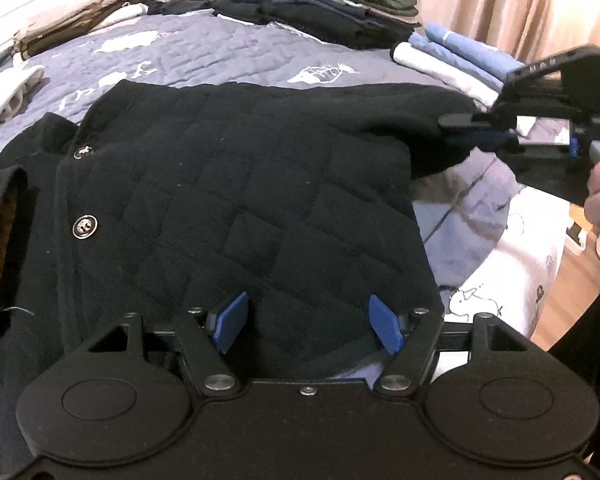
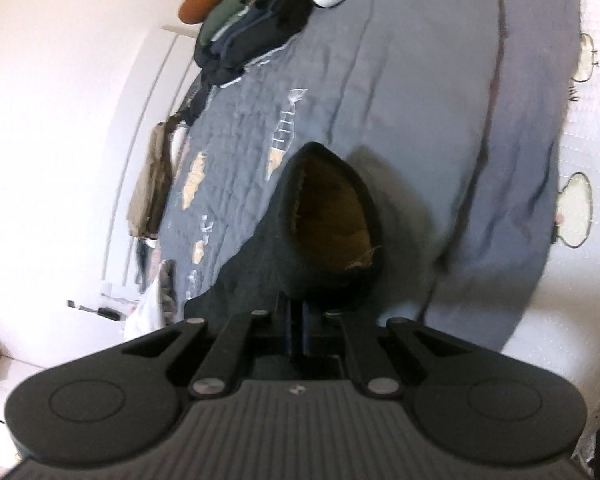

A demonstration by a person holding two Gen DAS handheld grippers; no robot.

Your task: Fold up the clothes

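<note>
Two tools: left tool (image 1: 308, 326) gapes over the near hem, gripping nothing; right tool (image 1: 460, 130) is clamped on the sleeve cuff (image 2: 332, 216).
Garment: black quilted jacket (image 1: 240, 184) lies flat on the bed (image 1: 204, 56).
Sleeve axis: runs rightward from the body to the right tool.
Likely fold: inward, across the body.

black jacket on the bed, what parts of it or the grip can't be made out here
- Left wrist view: the black quilted jacket runs off the left edge, and the left gripper body covers its near hem.
- Left wrist view: the right gripper fingertips merge with the dark sleeve; the contact is unclear.
- Right wrist view: the sleeve cuff fills the centre, hiding the jacket body; the picture is blurred.
</note>
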